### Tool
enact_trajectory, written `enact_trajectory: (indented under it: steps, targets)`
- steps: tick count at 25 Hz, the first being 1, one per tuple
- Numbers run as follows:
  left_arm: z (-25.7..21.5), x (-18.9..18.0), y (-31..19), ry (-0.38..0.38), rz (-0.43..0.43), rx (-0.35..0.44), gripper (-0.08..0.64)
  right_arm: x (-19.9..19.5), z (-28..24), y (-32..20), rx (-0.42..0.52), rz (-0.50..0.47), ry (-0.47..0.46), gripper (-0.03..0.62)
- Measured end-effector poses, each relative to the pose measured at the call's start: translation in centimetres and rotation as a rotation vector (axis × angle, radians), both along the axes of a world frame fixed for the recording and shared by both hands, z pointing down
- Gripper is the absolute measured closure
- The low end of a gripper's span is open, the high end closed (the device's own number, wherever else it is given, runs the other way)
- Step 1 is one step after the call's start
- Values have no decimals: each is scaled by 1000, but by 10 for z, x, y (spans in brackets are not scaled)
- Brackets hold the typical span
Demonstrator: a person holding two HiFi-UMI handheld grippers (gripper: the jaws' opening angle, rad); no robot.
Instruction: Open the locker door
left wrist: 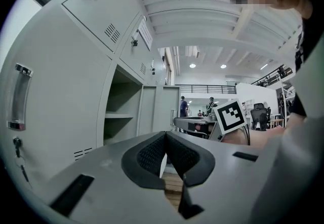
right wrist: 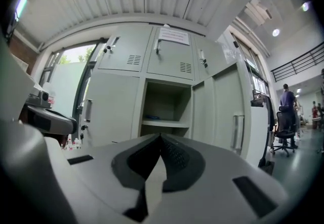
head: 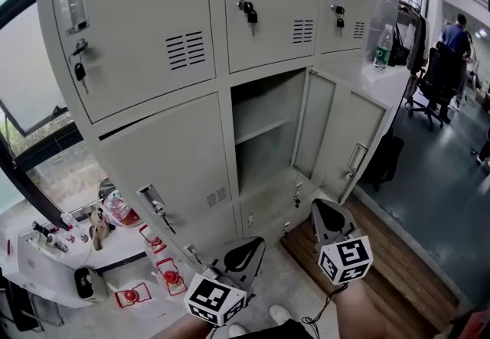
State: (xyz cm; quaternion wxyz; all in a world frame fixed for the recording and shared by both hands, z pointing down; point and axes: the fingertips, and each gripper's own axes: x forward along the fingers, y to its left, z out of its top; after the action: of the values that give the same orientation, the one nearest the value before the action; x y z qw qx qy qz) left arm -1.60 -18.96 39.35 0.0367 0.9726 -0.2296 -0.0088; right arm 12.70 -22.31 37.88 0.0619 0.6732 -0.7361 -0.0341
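Holding nothing: left tongs [head: 246, 252], right tongs [head: 330, 215] together.

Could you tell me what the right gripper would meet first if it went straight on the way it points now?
The right gripper, jaws shut, aims into the open locker compartment, so probably the shelf edge inside, left of the open door; depth is unclear.
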Motion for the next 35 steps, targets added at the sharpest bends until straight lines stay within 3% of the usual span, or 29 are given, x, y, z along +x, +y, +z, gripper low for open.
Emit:
enact_trajectory:
  steps: [8, 18, 25, 35]
  targets:
    - [13, -33, 21, -3, 20, -23, 543, -75, 17, 22, -36, -76, -3, 538]
    - [31, -48, 27, -8, -17, -45, 543, -109, 36, 47, -69, -125, -46, 538]
    - [21, -33, 28, 7, -77, -37, 543, -102, 28, 60, -67, -182, -66, 538]
    - [23, 14, 49, 0, -146, -54, 543, -60, 32, 84, -87, -259, -88, 538]
